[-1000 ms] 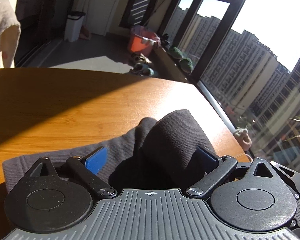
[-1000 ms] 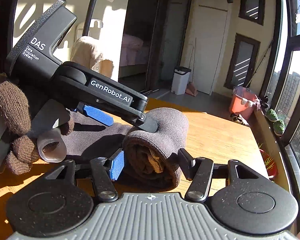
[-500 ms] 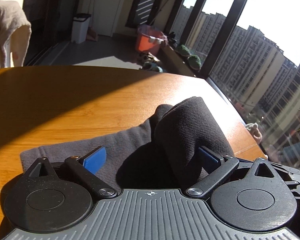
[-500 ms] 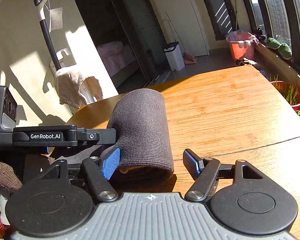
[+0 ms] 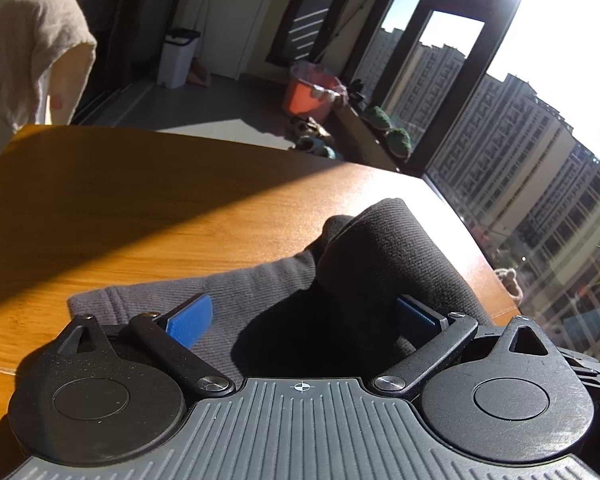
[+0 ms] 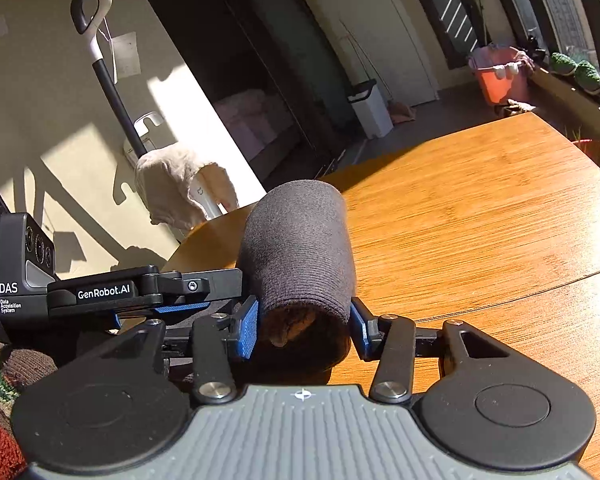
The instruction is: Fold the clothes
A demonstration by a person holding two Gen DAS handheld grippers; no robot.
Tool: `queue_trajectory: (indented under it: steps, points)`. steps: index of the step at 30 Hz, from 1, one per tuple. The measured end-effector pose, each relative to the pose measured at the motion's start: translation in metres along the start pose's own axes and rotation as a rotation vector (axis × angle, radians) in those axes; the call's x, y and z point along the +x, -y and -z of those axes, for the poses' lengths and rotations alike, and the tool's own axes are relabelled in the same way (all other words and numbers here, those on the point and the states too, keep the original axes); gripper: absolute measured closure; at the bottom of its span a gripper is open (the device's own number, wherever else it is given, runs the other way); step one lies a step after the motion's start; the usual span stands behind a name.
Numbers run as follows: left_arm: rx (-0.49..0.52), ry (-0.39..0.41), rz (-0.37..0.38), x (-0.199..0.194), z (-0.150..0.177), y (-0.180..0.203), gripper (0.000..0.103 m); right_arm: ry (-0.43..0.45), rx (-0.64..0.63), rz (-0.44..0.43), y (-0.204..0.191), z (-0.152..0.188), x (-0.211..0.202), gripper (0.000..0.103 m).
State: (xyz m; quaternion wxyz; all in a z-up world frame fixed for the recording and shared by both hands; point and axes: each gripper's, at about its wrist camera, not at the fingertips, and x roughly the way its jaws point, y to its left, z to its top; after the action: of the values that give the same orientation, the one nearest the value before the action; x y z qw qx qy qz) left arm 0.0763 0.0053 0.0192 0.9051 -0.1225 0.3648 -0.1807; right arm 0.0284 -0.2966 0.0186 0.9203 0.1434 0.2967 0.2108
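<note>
Right gripper [image 6: 304,320] now pinching rolled dark garment [image 6: 300,248] at frame centre; left gripper [image 5: 300,316] spread wide; roll nearly finished

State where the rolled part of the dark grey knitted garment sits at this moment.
In the right wrist view, the rolled part of the dark grey knitted garment sits on the round wooden table, between the right gripper blue-padded fingers, with the left gripper beside it.

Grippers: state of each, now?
Left gripper: open, straddling the dark garment.
Right gripper: shut on the garment's rolled end.
</note>
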Motion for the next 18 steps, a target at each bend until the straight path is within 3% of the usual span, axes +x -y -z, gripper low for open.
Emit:
queue_trajectory:
  steps: [3, 8, 12, 18]
  points:
    - [-0.024, 0.027, 0.013, -0.01, -0.008, -0.002, 0.003, 0.022, -0.264, 0.152, -0.042, 0.002, 0.001, 0.057]
    - [0.022, 0.034, 0.002, -0.011, -0.011, 0.017, 0.003, 0.045, -0.494, 0.257, -0.09, 0.013, 0.014, 0.053]
    - [0.067, 0.019, -0.068, 0.0, -0.011, 0.02, 0.002, 0.045, -0.442, 0.21, -0.084, 0.007, 0.01, 0.047]
    - [0.027, 0.004, -0.059, 0.002, -0.008, 0.008, 0.002, 0.058, -0.412, 0.176, -0.082, 0.003, 0.005, 0.047]
